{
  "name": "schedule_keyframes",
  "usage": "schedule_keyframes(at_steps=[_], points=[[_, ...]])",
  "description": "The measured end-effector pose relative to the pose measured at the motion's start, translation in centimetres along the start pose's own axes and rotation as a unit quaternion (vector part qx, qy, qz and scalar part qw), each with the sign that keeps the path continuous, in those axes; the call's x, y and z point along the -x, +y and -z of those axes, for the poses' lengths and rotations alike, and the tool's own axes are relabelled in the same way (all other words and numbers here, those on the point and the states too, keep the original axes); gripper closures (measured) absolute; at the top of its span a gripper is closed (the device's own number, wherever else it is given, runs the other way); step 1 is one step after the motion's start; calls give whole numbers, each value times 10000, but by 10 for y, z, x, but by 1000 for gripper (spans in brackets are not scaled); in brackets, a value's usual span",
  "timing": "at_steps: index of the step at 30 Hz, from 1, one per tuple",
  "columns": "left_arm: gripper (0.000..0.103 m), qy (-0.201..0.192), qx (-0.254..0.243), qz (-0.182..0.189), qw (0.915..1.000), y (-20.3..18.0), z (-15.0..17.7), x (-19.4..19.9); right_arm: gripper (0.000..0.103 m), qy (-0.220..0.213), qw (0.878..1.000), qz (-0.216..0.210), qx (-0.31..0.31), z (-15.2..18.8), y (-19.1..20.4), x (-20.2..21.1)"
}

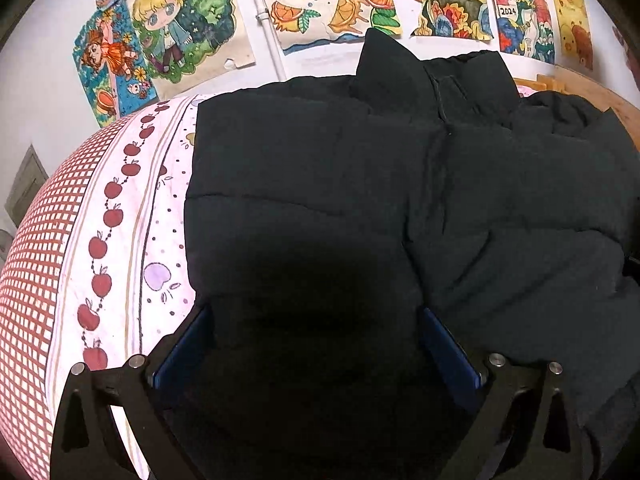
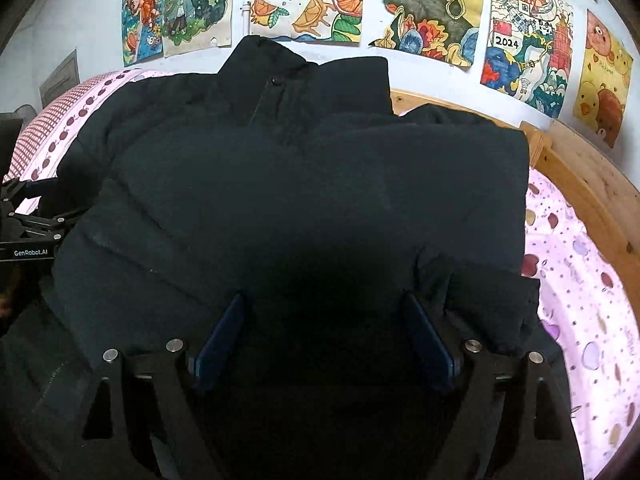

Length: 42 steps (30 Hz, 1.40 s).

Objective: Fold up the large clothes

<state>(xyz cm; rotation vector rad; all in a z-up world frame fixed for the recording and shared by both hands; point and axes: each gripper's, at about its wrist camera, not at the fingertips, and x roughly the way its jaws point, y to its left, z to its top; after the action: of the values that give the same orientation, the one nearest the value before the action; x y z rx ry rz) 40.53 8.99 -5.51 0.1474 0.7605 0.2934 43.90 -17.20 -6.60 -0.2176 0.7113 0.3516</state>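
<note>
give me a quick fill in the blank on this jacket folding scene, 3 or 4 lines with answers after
1. The puffy jacket lying on the bed is ____ in colour.
2. The bedsheet has a row of red ____ printed along its border.
3. One drawing on the wall shows the year ____.
4. The jacket's collar points toward the ____.

Missing words: black; apples; 2024; wall

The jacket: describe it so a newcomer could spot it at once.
Start at the bed with its pink apple-print sheet, below a wall of drawings. The jacket lies across it, collar toward the wall. It is the only black, puffy, quilted thing on the light sheet.
</note>
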Motion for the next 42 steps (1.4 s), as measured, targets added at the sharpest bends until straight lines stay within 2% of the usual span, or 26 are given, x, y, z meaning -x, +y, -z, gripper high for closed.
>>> schedule_keyframes(at_steps=[8,20,23,26,28,30,32,34,37,39,42], points=[[0,-213,-51,-176,9996,-6,8,-5,21,-158,9999,-33,-25,10,-1,-7],[0,-245,-25,-151,9996,-7,9,-6,17,-180,9998,-63,-8,10,-2,-8],[0,-223,97,45,9997,1,5,-3,17,-163,9997,-182,-73,2,-6,-1],[0,-278,320,341,9985,14,-5,3,17,-470,9975,-385,-366,-12,-19,15],[0,-541,499,488,9961,23,-19,9,17,-729,9956,-353,-481,-29,-27,22],[0,-814,573,446,9940,27,-42,13,17,-998,9934,-259,-509,-52,-33,23],[0,-928,664,385,9927,24,-73,11,14,-1242,9900,-257,-620,-92,-43,12],[0,-913,855,397,9914,20,-108,2,12,-1226,9878,-342,-897,-123,-52,-7],[0,-864,1093,433,9893,12,-158,-19,12,-1181,9731,-693,-1851,-169,-79,-49],[0,-900,1105,433,9888,5,-185,-35,11,-1105,9625,-752,-2362,-186,-90,-78],[0,-917,1051,202,9900,-3,-212,-59,11,-998,9465,-853,-2949,-203,-103,-123]])
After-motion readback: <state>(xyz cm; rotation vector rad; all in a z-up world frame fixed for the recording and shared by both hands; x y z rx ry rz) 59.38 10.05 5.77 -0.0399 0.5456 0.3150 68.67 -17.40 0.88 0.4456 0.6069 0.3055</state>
